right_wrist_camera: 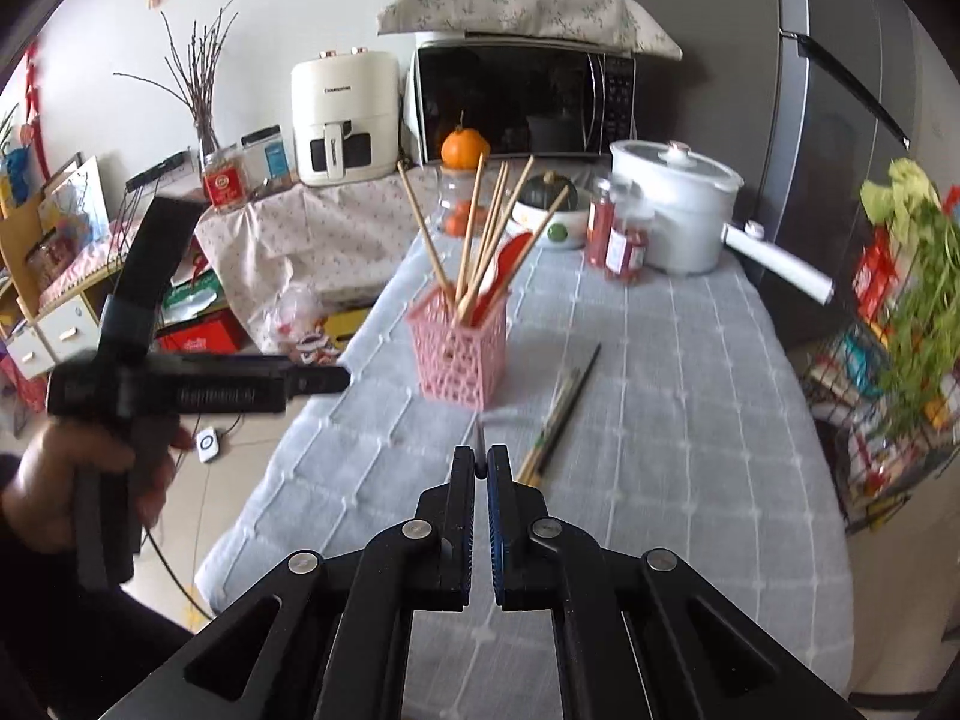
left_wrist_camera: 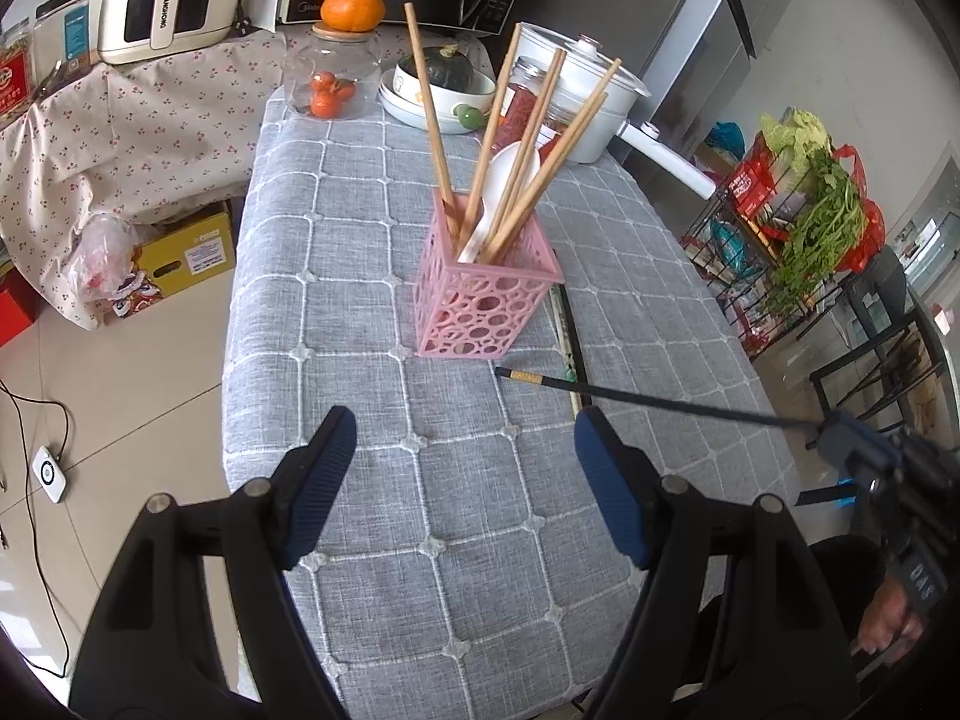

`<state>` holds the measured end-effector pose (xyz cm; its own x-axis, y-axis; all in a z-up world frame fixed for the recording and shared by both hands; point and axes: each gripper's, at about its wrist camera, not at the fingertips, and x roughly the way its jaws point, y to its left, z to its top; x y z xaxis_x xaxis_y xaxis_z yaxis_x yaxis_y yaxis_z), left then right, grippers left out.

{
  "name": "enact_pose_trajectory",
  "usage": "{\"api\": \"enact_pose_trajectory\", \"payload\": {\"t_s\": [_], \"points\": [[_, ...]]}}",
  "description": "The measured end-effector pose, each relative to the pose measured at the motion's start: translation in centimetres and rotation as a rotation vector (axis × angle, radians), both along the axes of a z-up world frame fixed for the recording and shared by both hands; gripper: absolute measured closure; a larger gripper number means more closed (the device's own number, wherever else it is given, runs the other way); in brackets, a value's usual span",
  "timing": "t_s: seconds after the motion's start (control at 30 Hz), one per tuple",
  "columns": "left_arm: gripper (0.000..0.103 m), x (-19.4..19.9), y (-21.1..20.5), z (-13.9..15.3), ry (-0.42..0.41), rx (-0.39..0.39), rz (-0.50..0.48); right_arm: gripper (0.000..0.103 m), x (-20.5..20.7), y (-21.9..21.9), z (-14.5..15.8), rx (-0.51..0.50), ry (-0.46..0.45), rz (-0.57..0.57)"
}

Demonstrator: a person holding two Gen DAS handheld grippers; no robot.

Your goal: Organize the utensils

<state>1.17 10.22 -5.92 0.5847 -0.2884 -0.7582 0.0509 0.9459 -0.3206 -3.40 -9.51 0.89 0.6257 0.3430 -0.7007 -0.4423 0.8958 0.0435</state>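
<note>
A pink perforated utensil holder (left_wrist_camera: 487, 300) (right_wrist_camera: 459, 354) stands on the grey checked tablecloth (left_wrist_camera: 372, 480), holding several wooden chopsticks (left_wrist_camera: 429, 114) and a spoon (left_wrist_camera: 498, 192). My right gripper (right_wrist_camera: 480, 461) (left_wrist_camera: 840, 438) is shut on a black chopstick (left_wrist_camera: 630, 394) and holds it above the cloth, tip pointing at the holder's base. In the right wrist view only a short end of that chopstick (right_wrist_camera: 479, 438) shows. More chopsticks (right_wrist_camera: 561, 411) (left_wrist_camera: 567, 330) lie on the cloth right of the holder. My left gripper (left_wrist_camera: 465, 450) is open and empty, hovering in front of the holder.
At the table's far end stand a white pot (left_wrist_camera: 591, 90), a glass jar with oranges (left_wrist_camera: 330, 81), bowls with a squash (left_wrist_camera: 441, 90) and red jars (right_wrist_camera: 624, 240). A microwave (right_wrist_camera: 525, 99) and an air fryer (right_wrist_camera: 345, 117) sit behind. A wire rack with greens (left_wrist_camera: 810, 228) stands right.
</note>
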Motion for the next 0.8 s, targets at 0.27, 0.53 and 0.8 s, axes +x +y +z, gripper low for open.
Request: {"api": "enact_pose_trajectory", "payload": {"t_s": [0.27,0.53,0.8], "points": [[0.028,1.6,1.2,-0.4,0.028,-0.046,0.046,0.099,4.2,2.2,2.4,0.002,-0.043,0.029],[0.028,3.0,1.8,-0.8,0.053,-0.084,0.076,0.098,8.1,3.6,2.7,0.041,-0.025,0.051],[0.028,3.7,2.5,-0.5,0.049,-0.094,0.097,0.099,9.2,4.3,4.7,0.085,-0.021,0.08]]}}
